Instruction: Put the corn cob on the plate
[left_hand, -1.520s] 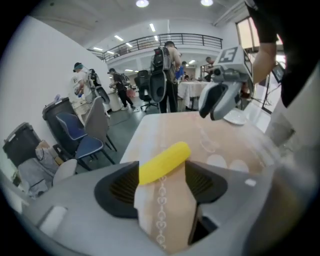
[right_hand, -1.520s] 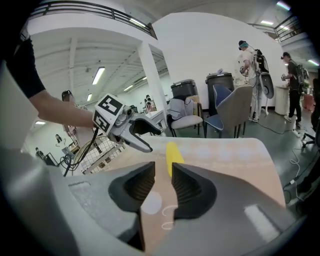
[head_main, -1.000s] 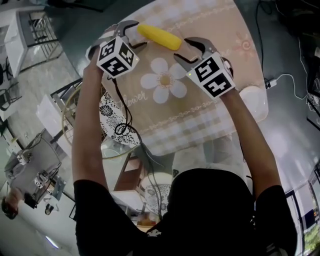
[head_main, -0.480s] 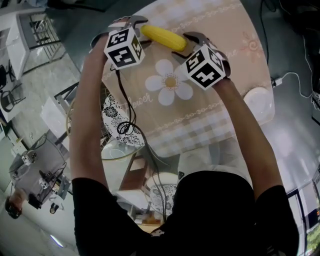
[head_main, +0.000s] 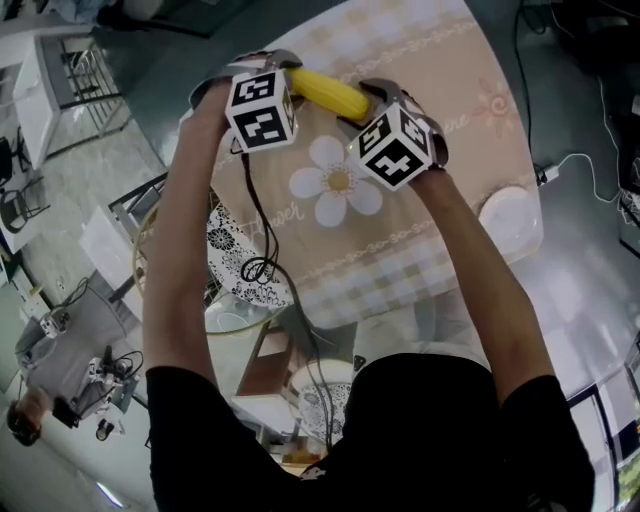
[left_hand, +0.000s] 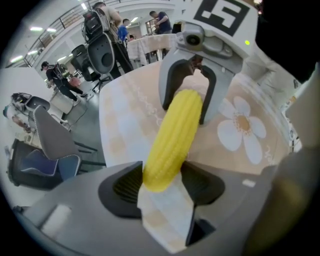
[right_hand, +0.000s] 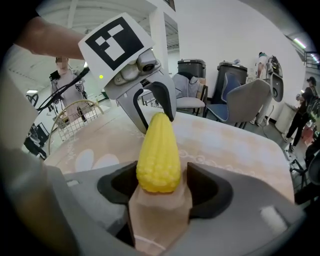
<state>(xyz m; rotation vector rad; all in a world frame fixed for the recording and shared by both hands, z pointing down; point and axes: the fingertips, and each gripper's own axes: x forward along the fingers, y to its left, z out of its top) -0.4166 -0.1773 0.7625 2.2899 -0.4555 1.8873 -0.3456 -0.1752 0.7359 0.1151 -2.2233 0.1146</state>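
The yellow corn cob (head_main: 330, 92) lies on the flower-print tablecloth (head_main: 400, 230) near the table's far edge. My left gripper (head_main: 285, 68) points steeply down over the cob's left end. Its jaws have just been closing, and in the left gripper view (left_hand: 162, 185) both pads touch the corn cob (left_hand: 175, 135). My right gripper (head_main: 372, 95) straddles the other, thicker end. In the right gripper view (right_hand: 159, 187) its jaws stand wide, with a small gap beside the corn cob (right_hand: 159, 150). A white plate (head_main: 510, 215) sits at the table's right edge.
A wire basket (head_main: 150, 230) and patterned dishes (head_main: 225, 245) sit below the table's left side. A cable (head_main: 260, 230) hangs from the left gripper. Office chairs (left_hand: 55, 150) and people stand beyond the far edge.
Both grippers have closed in on the cob's two ends. The right one came down around the thick end. The left one rolled and its jaws narrowed onto the tip.
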